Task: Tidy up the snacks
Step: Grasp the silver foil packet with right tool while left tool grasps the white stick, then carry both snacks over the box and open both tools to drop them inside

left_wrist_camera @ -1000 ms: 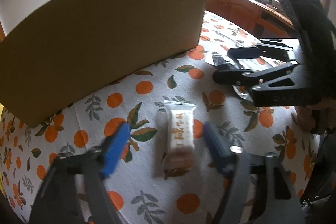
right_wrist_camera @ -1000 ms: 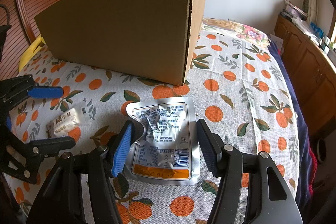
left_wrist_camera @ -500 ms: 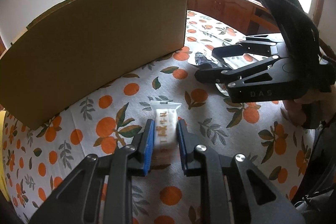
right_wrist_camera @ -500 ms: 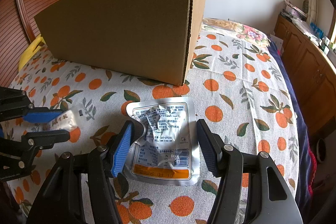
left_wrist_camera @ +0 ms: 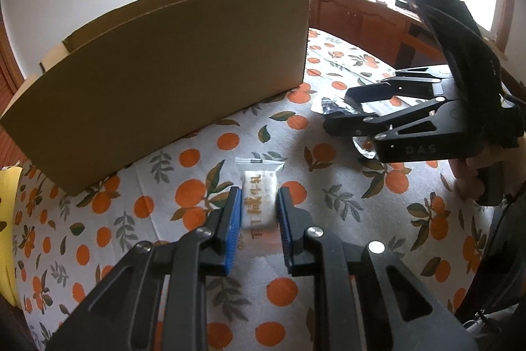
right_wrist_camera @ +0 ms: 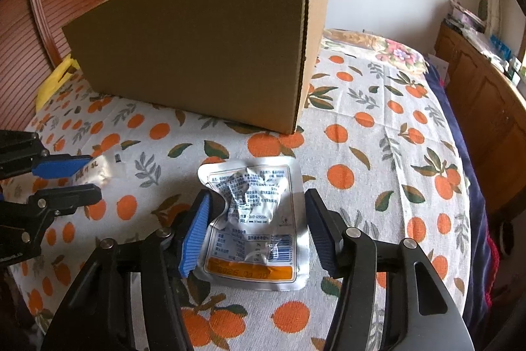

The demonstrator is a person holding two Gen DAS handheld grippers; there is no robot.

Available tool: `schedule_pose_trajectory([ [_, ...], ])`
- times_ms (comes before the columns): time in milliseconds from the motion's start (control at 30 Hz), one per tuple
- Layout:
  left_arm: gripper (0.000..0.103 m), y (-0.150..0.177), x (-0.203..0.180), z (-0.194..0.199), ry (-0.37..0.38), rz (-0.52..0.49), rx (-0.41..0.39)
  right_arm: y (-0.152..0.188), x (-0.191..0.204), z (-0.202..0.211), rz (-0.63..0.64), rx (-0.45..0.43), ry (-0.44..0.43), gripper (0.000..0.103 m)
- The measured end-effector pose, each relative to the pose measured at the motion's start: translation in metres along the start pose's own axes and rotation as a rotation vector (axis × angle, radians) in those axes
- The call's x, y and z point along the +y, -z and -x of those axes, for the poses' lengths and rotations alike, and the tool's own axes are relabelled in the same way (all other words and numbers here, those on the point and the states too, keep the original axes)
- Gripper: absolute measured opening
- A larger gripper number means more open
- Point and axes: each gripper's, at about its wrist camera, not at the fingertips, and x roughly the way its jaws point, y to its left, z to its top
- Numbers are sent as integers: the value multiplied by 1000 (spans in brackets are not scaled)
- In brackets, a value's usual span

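left gripper (left_wrist_camera: 257,208) fingers clamp soft white snack packet (left_wrist_camera: 259,199) | right gripper (right_wrist_camera: 258,227) fingers closing, straddle crinkled foil pouch (right_wrist_camera: 254,219)

Blocked behind by the tall cardboard box (right_wrist_camera: 197,45); open tablecloth (right_wrist_camera: 378,127) right of the box, bare strip along its front.

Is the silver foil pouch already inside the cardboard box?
No, the silver foil pouch lies flat on the orange-print tablecloth in front of the cardboard box, between the open fingers of the right gripper.
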Motion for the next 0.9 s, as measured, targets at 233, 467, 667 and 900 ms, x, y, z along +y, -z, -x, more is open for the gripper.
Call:
schedule_pose_trajectory([
  [233, 19, 3, 7, 23, -11, 28, -38, 1, 9, 26, 19, -31, 6, 57],
  [467, 19, 1, 6, 52, -16, 30, -87, 1, 19, 60, 28, -65, 15, 57],
  [667, 19, -4, 8, 72, -24, 46, -142, 1, 23, 90, 42, -107, 27, 57],
  [900, 19, -10, 16, 82, -34, 71, -187, 1, 25, 106, 39, -134, 33, 57],
])
